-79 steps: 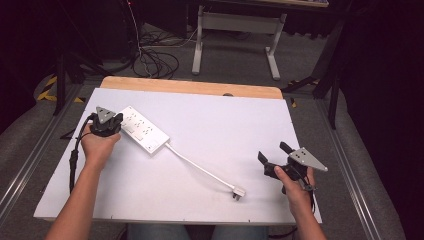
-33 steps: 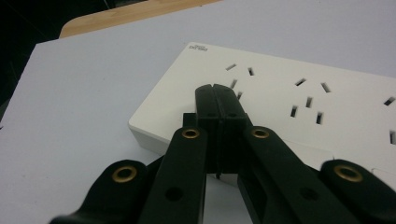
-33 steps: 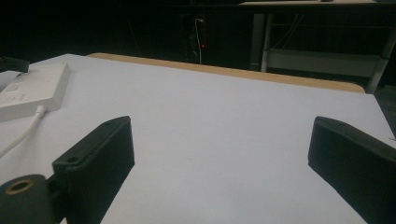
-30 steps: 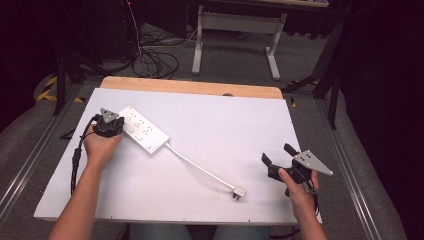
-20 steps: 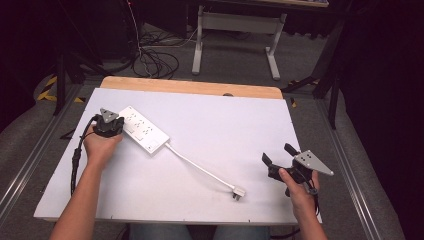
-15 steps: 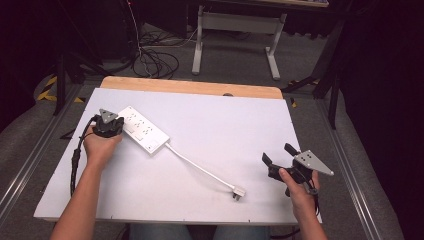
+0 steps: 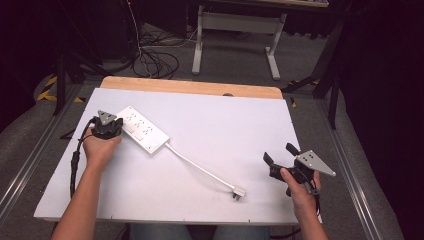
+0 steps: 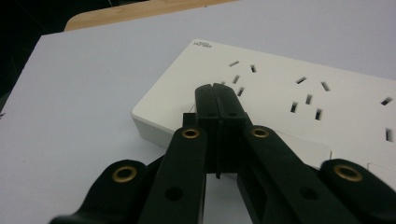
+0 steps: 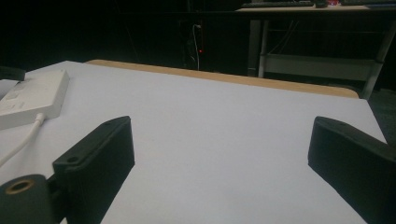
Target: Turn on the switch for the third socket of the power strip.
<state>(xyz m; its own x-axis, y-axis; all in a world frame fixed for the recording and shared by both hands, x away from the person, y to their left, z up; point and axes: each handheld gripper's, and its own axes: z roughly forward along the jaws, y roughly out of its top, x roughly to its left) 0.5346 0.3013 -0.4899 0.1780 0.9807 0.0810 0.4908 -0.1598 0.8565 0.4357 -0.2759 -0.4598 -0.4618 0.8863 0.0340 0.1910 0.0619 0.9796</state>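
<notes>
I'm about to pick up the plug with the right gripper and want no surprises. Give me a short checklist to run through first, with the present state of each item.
1. Right gripper jaws open and holding nothing: ok, the right gripper view shows them wide apart over bare table.
2. Plug free to grab: ok, it lies alone on the white table, apart from the right gripper.
3. Cord untangled: ok, it runs in one line from the power strip to the plug.
4. Left gripper steadying the power strip: its jaws are shut, tips over the strip's end; whether they press down, cannot tell.
5. Plug prongs' facing: cannot tell, too small.
</notes>
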